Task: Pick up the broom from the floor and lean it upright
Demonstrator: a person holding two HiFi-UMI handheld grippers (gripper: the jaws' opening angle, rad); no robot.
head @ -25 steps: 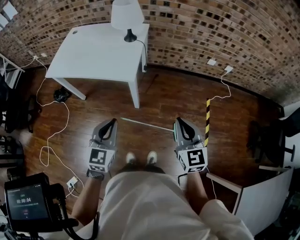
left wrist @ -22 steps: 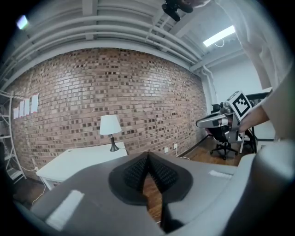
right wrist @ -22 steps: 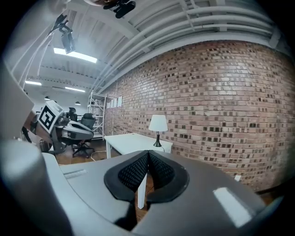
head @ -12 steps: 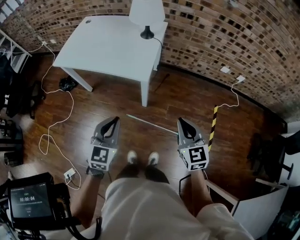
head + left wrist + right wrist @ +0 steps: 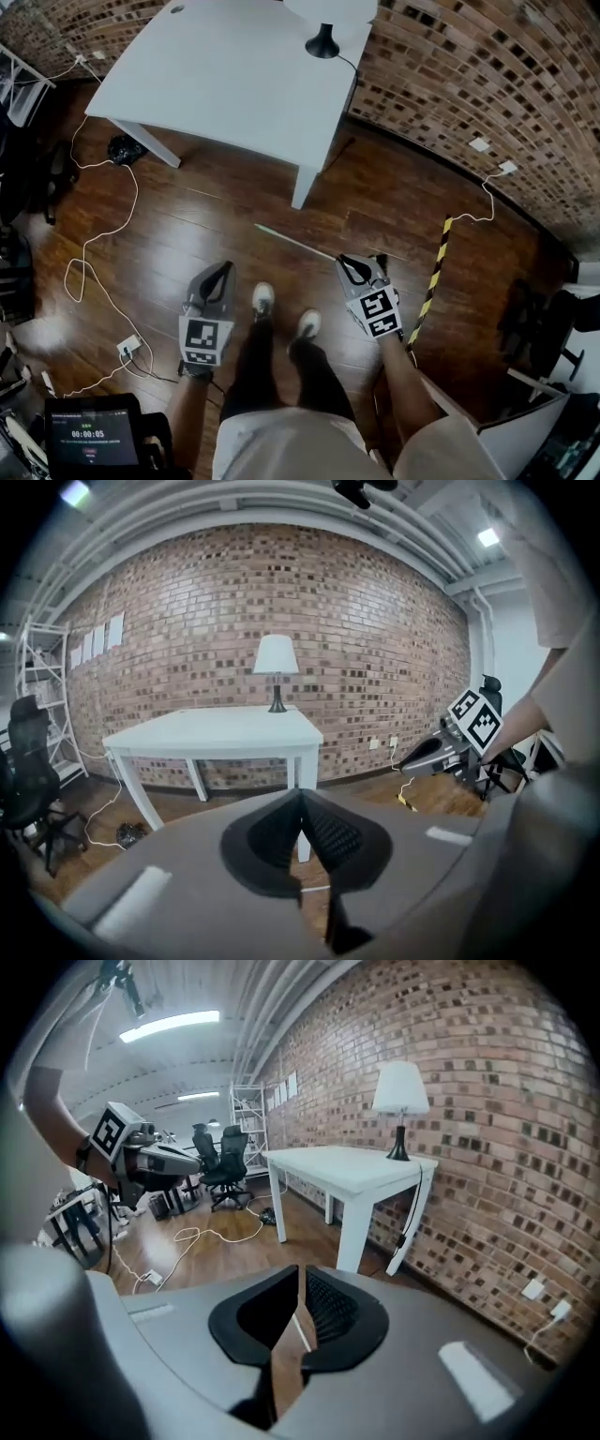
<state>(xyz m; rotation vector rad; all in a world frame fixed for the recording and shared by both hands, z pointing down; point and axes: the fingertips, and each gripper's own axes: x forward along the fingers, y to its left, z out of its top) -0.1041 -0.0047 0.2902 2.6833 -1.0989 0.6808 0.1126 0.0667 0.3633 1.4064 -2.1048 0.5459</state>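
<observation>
Looking down from the head view, the broom (image 5: pixel 295 242) lies flat on the wooden floor (image 5: pixel 178 220), its thin pale handle running from near the white bench (image 5: pixel 216 84) leg towards the right claw (image 5: pixel 347 263). Both claws have dropped lower than a second ago as the person bends, and the right one now has its tip just at the near end of the handle, beside a strip of striped tape (image 5: pixel 433 278). The left claw (image 5: pixel 222 270) hangs well apart from the broom, beside the person's shoe. In the left gripper view, that claw's jaws meet at the tip and grip nothing, with the bench and lamp (image 5: pixel 276 658) ahead. In the right gripper view, the jaws have just been opening and now stand a narrow crack apart. Only floor and a thin pale line, probably the handle, show through the gap, and nothing is clamped. By my reading the reach is nearly done but the grasp is not made, so the lift and the leaning are all left to do.
</observation>
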